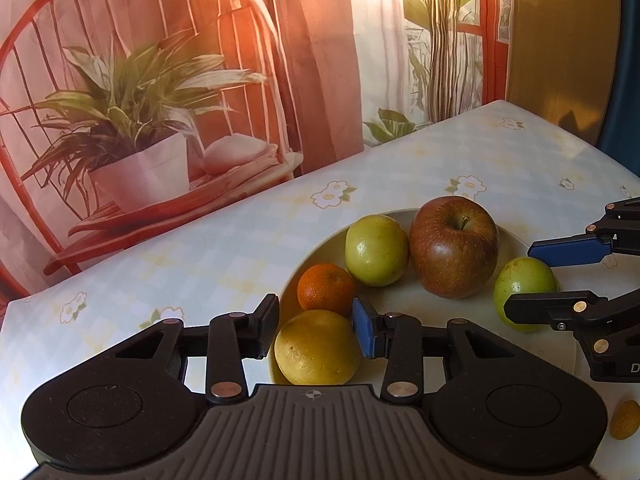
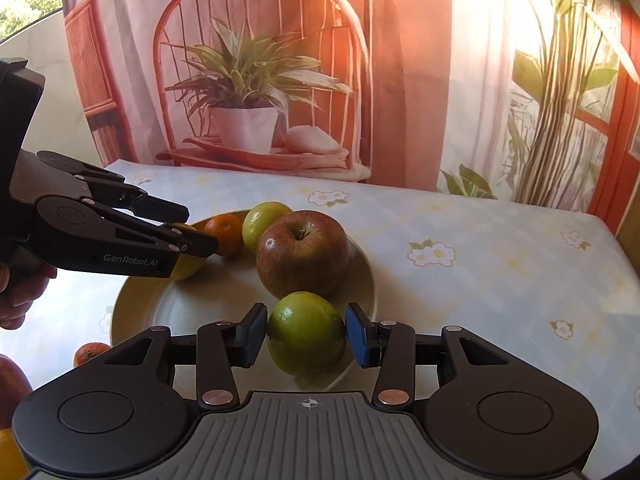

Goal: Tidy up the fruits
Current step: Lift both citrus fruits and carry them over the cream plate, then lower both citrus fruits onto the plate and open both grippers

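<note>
A pale plate (image 1: 400,312) (image 2: 200,308) on the flowered tablecloth holds a big red apple (image 1: 454,248) (image 2: 304,256), a green fruit (image 1: 376,250) (image 2: 262,220) and a mandarin (image 1: 326,286) (image 2: 226,232). My left gripper (image 1: 316,314) (image 2: 200,230) is shut on a yellow citrus fruit (image 1: 318,348) (image 2: 188,266) at the plate's near left rim, both pads against its sides. My right gripper (image 2: 306,316) (image 1: 520,280) is shut on a second green fruit (image 2: 306,332) (image 1: 524,294) at the plate's right rim, just in front of the apple.
Off the plate lie a small orange fruit (image 2: 90,352), a red apple (image 2: 12,384) and a yellow fruit (image 2: 8,456) at the left, and a small yellowish piece (image 1: 624,420). A hand (image 2: 16,292) holds the left gripper. A printed backdrop (image 2: 260,100) hangs behind the table.
</note>
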A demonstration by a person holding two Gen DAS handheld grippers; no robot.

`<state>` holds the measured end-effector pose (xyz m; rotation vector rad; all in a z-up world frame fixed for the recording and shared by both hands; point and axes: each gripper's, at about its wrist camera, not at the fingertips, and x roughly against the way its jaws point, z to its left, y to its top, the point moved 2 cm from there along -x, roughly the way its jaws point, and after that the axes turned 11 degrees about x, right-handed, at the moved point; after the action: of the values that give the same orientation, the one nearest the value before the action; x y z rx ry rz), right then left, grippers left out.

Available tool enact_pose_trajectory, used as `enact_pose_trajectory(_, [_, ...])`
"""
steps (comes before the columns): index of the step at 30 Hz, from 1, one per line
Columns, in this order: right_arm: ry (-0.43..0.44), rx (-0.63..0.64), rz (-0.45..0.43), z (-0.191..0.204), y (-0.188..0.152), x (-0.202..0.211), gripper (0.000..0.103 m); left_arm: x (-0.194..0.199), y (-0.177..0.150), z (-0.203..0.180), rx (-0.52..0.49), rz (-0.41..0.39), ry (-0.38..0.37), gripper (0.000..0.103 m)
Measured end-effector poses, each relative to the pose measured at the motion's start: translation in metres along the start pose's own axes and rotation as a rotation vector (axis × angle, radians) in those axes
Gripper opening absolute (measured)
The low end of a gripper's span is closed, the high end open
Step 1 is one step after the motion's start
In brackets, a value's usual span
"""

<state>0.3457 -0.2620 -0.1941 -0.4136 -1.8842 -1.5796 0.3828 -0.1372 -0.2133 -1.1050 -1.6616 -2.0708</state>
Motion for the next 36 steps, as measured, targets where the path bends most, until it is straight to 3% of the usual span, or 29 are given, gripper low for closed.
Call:
enact_pose_trajectory(8, [-0.050,0.067,-0.017,-0.001,0.004,-0.002,0.042,-0.003,0.002,0.004,0.013,-0.018,0.000,0.045])
enact_pose_trajectory(18, [-0.072,0.055,-0.032,-0.001,0.003,0.006,0.042,0.008,0.003,0.008,0.054,-0.036,-0.009,0.045])
enact_pose_trajectory(36, [-0.088,0.027,-0.088,0.012,0.002,0.053,0.042,0.083,-0.007,0.027,0.144,-0.090,-0.018,0.045])
